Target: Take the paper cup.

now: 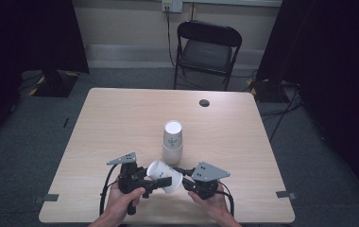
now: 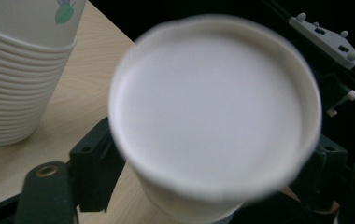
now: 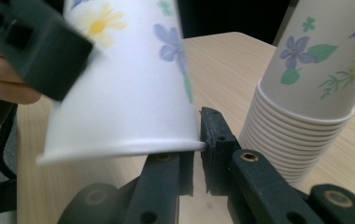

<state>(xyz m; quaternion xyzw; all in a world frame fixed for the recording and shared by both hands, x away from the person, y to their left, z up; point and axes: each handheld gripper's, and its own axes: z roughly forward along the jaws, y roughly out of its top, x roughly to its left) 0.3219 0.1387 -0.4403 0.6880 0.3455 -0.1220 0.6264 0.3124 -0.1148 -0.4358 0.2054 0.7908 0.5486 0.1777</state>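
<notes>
Near the stack of flowered paper cups (image 1: 172, 142), the right tongs (image 1: 183, 176) pinched a white flowered paper cup's (image 1: 164, 176) rim; the left tongs (image 1: 161, 181) stood parted around it.

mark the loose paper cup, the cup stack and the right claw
loose paper cup (image 1: 164, 176), high view, on its white side wall
cup stack (image 1: 173, 139), high view, on the upper cup's printed wall
right claw (image 3: 199, 151), right gripper view, between its black fingertips at the cup's rim
</notes>
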